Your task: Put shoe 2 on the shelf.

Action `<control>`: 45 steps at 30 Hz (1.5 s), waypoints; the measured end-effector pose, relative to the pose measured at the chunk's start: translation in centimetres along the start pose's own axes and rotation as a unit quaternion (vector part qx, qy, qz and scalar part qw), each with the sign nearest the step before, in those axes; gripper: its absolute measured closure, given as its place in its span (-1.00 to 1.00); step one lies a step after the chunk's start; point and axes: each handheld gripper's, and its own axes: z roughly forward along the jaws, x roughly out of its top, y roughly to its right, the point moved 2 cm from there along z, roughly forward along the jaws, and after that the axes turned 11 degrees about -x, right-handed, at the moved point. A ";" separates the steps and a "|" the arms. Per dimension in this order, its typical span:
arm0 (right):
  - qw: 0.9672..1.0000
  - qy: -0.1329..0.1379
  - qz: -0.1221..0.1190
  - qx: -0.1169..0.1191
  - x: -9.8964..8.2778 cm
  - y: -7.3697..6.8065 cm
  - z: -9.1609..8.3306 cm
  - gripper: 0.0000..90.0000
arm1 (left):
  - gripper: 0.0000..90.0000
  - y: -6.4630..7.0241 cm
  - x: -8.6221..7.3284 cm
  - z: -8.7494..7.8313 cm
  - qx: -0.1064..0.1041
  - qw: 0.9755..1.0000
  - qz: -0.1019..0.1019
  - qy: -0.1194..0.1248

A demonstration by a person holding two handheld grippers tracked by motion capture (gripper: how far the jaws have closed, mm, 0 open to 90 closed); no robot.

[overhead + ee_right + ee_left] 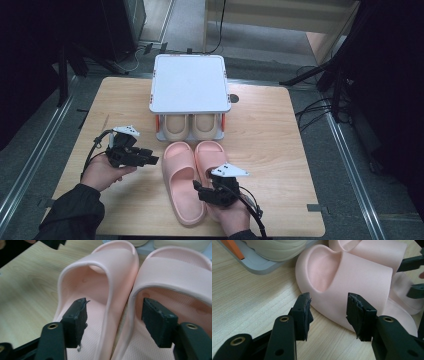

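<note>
A pair of pink slippers [192,175] was seen lying side by side on the wooden counter [270,150], just in front of a small white-topped shoe rack [190,82] whose lower shelf already carried a cream pair [192,126]. The right gripper [209,192] was held at the heel end of the pink pair, its jaws spread wide and straddling the two adjoining inner walls, one jaw inside the left slipper [82,315] and the other inside the right slipper [175,322]; nothing was yet pressed between the pads. The left gripper [152,160] was kept just beside the left slipper's strap, its jaws about half open and empty. It was judged that both slippers were to be pinched together by their touching walls; for a sound grip, the jaws would need to be lowered until the pads sat well below both rims, and closed squarely so that neither wall slipped free. The left gripper could be used to steady the outer side. Counted in all were two pink slippers, two cream slippers, one rack and two grippers.
</note>
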 end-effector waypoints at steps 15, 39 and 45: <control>0.999 -0.013 0.019 -0.039 1.4 -0.9 3.4 -0.14 | 0.18 -0.1 0.0 0.0 -0.002 1.000 -0.002 0.000; 0.997 -0.023 0.041 -0.059 1.8 0.0 3.6 0.66 | 0.18 -0.3 -0.1 -0.2 0.003 1.000 -0.004 0.001; 0.998 -0.020 0.035 -0.044 1.8 0.3 3.2 0.70 | 0.18 -0.4 -0.1 -0.6 0.005 1.000 -0.003 0.008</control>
